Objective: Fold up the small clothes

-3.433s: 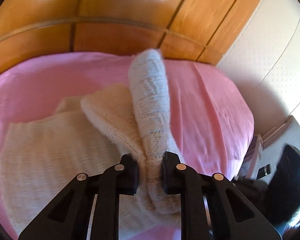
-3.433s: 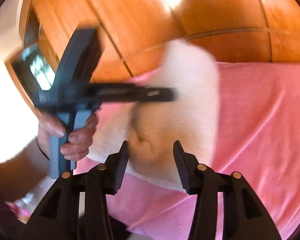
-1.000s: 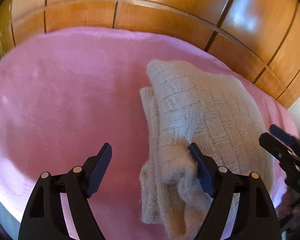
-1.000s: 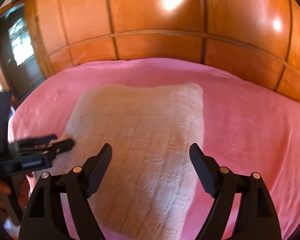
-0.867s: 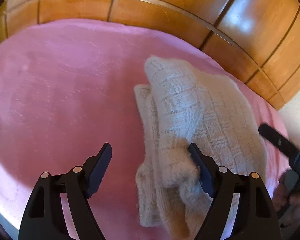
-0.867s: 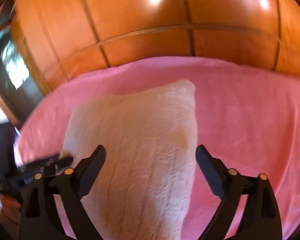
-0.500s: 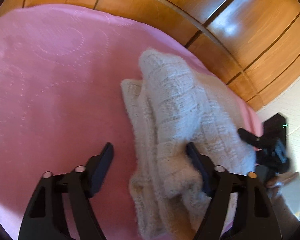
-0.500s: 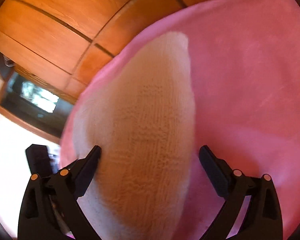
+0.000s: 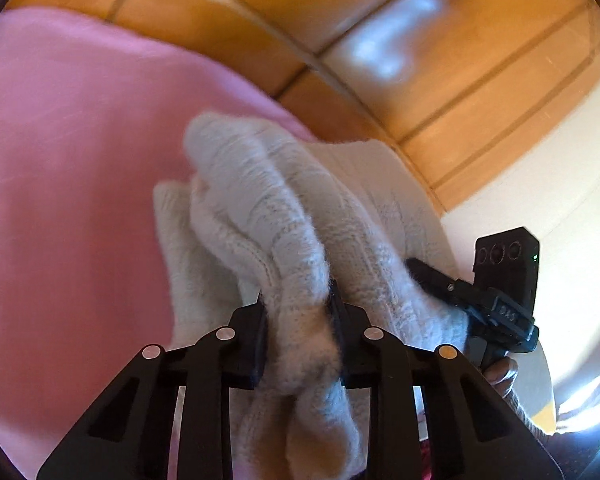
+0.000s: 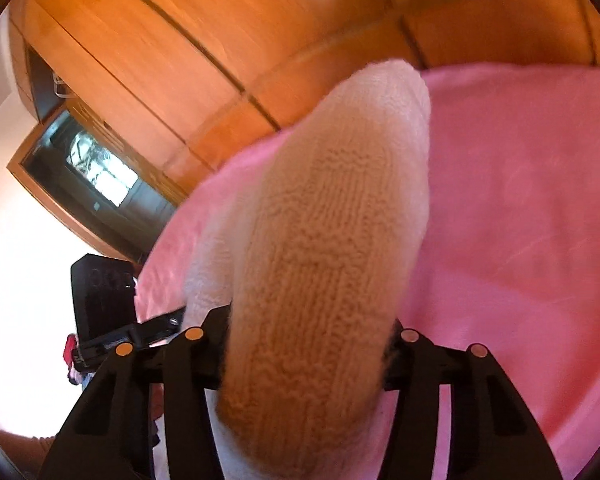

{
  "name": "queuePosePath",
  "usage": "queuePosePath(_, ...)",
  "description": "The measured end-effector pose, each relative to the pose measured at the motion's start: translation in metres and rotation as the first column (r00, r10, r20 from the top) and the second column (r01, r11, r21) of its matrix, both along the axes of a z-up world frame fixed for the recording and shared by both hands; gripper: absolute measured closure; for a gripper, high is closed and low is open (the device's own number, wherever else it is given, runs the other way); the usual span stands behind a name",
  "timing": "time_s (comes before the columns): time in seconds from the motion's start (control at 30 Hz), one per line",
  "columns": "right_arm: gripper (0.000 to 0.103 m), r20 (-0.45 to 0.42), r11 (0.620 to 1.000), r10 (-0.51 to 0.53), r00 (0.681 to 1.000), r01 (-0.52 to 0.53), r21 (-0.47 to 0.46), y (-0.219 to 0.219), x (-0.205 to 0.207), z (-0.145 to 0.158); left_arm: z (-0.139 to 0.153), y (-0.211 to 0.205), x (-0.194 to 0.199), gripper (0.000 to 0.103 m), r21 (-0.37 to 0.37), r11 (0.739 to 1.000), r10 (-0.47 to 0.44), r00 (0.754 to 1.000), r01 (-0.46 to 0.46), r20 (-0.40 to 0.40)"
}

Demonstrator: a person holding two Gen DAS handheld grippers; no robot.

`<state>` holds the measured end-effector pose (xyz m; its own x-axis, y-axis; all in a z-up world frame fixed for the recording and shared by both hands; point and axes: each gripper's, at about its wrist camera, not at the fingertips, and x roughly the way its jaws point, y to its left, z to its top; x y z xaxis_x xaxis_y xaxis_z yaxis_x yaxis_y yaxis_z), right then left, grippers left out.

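The cream knitted sweater [image 9: 284,216] lies bunched in thick, fuzzy folds on the pink bedspread [image 9: 68,160], in front of the wooden panelling [image 9: 440,80]. Your left gripper [image 9: 298,320] pinches a rolled ridge of it between both fingers. Your right gripper [image 10: 308,344] clamps the sweater's other end, a wide band of ribbed knit bulging up between its jaws.
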<state>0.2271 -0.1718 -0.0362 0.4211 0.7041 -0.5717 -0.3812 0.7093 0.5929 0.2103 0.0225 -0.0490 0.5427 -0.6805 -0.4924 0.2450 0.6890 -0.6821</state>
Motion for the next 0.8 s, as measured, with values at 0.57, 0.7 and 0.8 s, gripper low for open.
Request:
queuePosePath(0.57, 0.034, -0.111, 0.841, -0.541, 0.834, 0.534, -0.086, -0.271, -0.059, -0.062, 0.0, -0.322, 0.091, 0.071, 0.461, 0.821, -0.348, 0.935, 0.337, -0.065)
queuePosePath(0.7, 0.02, -0.06, 0.808, -0.588, 0.807, 0.582, -0.091, -0.274, -0.076, -0.055, 0.012, -0.326, 0.087, 0.057, 0.523, 0.811, -0.279, 0.959, 0.26, -0.043)
queuePosePath(0.8, 0.022, 0.051, 0.778, -0.601, 0.798, 0.598, -0.19, -0.262, -0.09, -0.031, 0.034, -0.32, 0.076, 0.054, 0.582, 0.796, -0.238, 0.971, 0.17, 0.041)
